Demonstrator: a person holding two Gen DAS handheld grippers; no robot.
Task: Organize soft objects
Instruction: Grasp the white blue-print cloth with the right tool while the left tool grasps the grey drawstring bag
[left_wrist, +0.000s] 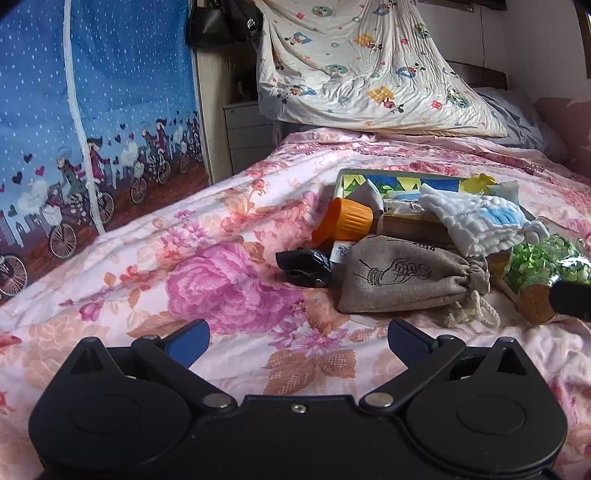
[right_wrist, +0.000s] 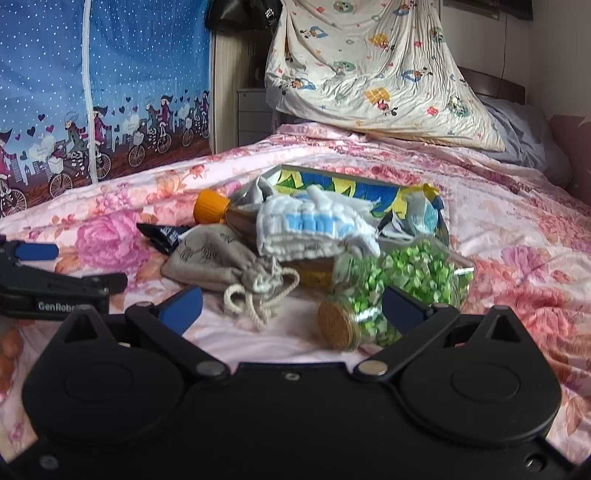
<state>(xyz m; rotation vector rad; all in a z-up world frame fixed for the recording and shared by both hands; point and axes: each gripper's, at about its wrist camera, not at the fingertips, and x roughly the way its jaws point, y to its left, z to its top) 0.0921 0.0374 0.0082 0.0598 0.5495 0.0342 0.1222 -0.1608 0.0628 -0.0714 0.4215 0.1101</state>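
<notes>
**A:** Left wrist view first: where do your tools sit?

**B:** Your left gripper (left_wrist: 298, 341) hangs over the floral bedspread (left_wrist: 155, 266) with its jaws spread wide and nothing between them. The pile of things lies at about one o'clock from it, apart from the blue fingertips (left_wrist: 188, 341).

**A:** And the soft things?

**B:** Nearest you is the grey drawstring pouch (left_wrist: 406, 277), lying flat on the bed with its cord trailing at five o'clock. Just past it, at its one o'clock, the white quilted cloth (left_wrist: 476, 225) with a blue patch is draped over a wooden box whose shape you cannot make out fully. A black crumpled packet (left_wrist: 306, 267) lies at the pouch's nine o'clock, just beside it, and an orange-capped bottle (left_wrist: 347, 221) lies tipped over at its eleven o'clock. Behind them all sits a blue and yellow patterned box (left_wrist: 391, 181).

**A:** What about your other hand?

**B:** In the right wrist view your right gripper (right_wrist: 291, 308) is also wide, holding nothing. The corked jar of green paper stars (right_wrist: 388, 291) lies on its side between the jaws, cork (right_wrist: 336, 328) pointing toward you at six o'clock; its glass is close against the right finger, though you cannot tell whether they touch. The pouch's cord lies at eleven o'clock of the cork. Your left tool shows at nine o'clock.
</notes>
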